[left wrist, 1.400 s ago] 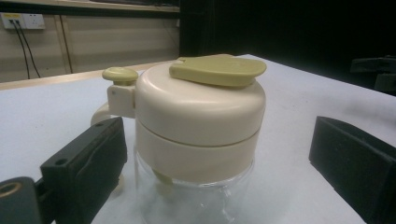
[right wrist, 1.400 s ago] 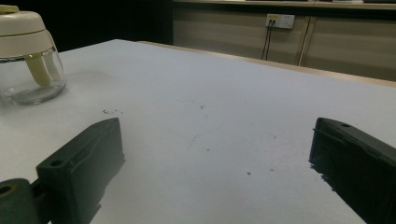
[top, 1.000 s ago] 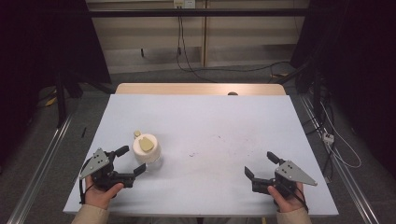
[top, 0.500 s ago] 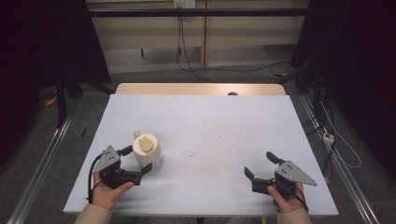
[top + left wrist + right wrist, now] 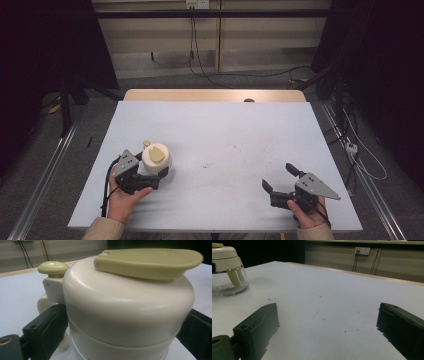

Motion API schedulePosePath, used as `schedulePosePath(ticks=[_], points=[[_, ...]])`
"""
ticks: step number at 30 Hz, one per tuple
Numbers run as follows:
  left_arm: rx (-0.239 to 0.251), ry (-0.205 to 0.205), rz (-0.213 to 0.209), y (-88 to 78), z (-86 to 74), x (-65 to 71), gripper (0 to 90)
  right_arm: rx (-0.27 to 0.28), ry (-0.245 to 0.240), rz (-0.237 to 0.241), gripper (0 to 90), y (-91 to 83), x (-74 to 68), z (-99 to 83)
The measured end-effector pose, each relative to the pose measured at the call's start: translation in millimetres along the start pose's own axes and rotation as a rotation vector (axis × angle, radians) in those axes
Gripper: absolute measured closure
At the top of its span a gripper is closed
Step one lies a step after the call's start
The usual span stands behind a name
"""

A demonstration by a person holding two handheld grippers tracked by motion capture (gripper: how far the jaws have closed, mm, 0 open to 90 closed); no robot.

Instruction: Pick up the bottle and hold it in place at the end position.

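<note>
Dim room beyond, cables trailing down a pale back wall; in front, a white-topped table (image 5: 240, 135), scuffed here and there. Toward its near left, a small jar (image 5: 157, 159): clear glass bowl below, cream plastic dome above, an olive flip lid (image 5: 150, 258) and a round olive knob (image 5: 53, 267) on the handle side. Left claw (image 5: 150, 181) brought right up against it, jaws spread to either side of the cream dome, seen close in the left gripper view; whether already pressing or merely flanking, cannot tell. Right claw (image 5: 283, 184) low over the near right of the table, well apart from the jar, jaws wide, nothing between them.

Probably light if empty, yet fragile below: glass, smooth and likely slippery. Plastic dome rounded and glossy, so prone to slide upward out of a squeeze. Better taken low on the dome, near the seam with the glass, or by the handle; firm but gentle, kept upright.
</note>
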State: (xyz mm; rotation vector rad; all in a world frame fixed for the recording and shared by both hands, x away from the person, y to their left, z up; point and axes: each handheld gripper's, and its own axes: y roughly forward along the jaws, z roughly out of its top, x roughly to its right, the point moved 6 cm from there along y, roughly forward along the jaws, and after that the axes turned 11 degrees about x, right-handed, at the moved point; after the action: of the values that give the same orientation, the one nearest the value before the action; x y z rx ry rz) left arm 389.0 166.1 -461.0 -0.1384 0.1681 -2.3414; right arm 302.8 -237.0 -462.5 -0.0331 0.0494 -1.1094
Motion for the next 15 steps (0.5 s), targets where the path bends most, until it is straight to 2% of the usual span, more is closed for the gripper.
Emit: schedulePosePath(ticks=[6, 15], points=[[0.012, -0.044, -0.003, 7.5, -0.5, -0.6, 4.0, -0.002, -0.003, 0.005, 3.7, 0.6, -0.6, -0.2], [0.033, -0.07, -0.006, 17.4, -1.7, -1.3, 4.0, 0.001, 0.0, 0.002, 3.9, 0.4, -0.3, 0.4]])
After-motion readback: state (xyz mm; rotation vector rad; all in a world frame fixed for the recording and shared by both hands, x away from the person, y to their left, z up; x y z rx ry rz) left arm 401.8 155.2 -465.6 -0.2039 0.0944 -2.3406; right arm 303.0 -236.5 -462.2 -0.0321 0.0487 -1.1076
